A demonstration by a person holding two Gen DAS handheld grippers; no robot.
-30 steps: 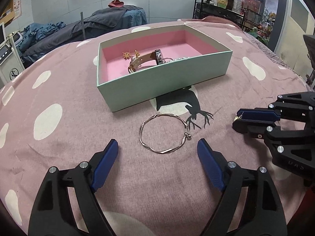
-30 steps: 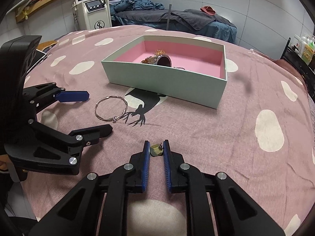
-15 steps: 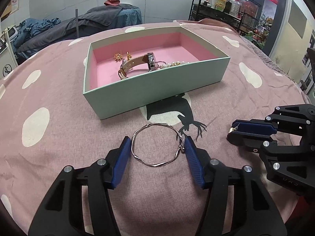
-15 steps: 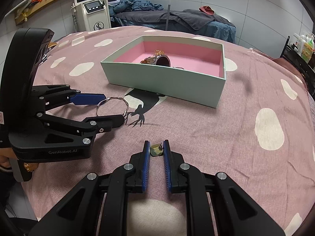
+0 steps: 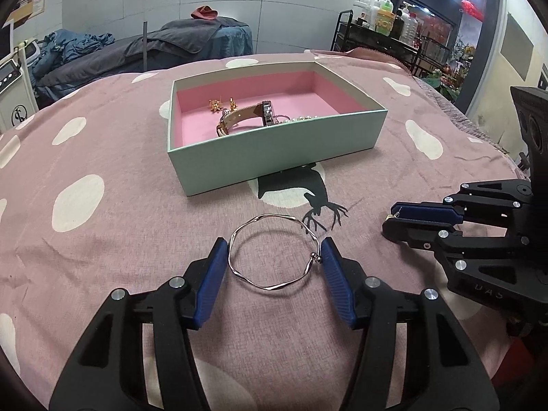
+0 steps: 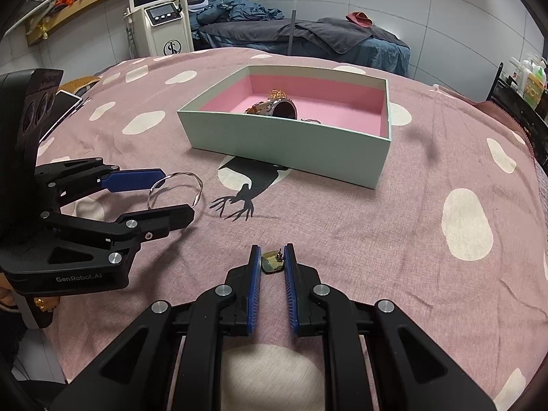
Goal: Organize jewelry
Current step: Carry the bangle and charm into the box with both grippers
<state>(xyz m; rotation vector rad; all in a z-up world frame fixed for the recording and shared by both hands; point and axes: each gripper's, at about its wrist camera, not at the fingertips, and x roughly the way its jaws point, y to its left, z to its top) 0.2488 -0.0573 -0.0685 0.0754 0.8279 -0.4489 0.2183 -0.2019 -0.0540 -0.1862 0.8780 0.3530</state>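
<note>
A silver twisted bangle [image 5: 274, 253] lies on the pink spotted cloth, and it also shows in the right wrist view [image 6: 176, 190]. My left gripper [image 5: 274, 250] has its blue pads against both sides of the bangle, closed on it. My right gripper [image 6: 273, 260] is shut on a small gold earring [image 6: 271, 263], low over the cloth; it appears at the right of the left wrist view [image 5: 394, 219]. The mint box with pink lining [image 5: 274, 150] holds a watch [image 5: 246, 114], gold earrings [image 5: 222, 103] and a pearl strand.
The box also shows in the right wrist view [image 6: 291, 144], beyond both grippers. A black deer print [image 5: 308, 198] marks the cloth between box and bangle. A phone [image 6: 63, 106] lies at the far left. A massage bed and a shelf of bottles stand behind.
My left gripper moved forward over the bangle and narrowed from wide open until its pads met the bangle's sides. My right gripper stayed still, holding the earring.
</note>
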